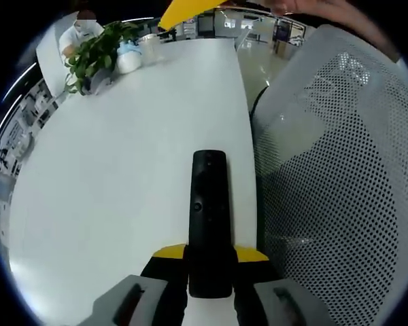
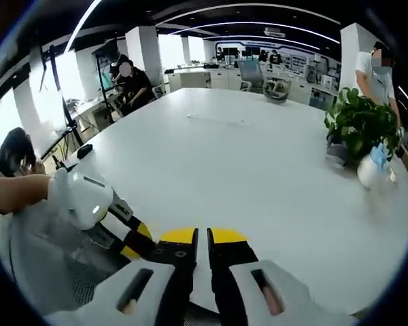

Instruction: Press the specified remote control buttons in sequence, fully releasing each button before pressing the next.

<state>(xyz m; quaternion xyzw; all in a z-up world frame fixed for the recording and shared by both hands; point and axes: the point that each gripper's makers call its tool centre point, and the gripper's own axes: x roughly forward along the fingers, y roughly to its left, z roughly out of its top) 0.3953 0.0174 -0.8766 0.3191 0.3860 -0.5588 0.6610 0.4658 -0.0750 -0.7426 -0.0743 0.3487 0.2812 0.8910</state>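
While the black remote control point(image 1: 209, 224) is being clamped lengthwise by the left gripper point(image 1: 210, 288) over the white table point(image 1: 122, 176), the right gripper point(image 2: 202, 272) is being carried clenched and empty nearby; a hard off-centre press risks pivoting the remote loose.

Open office around a long white table point(image 2: 258, 170). Leafy potted plant point(image 2: 359, 122) on the table's far edge. Perforated mesh chair back point(image 1: 340, 176) beside the table. Ceiling light strips point(image 2: 258, 10) above; desks beyond.
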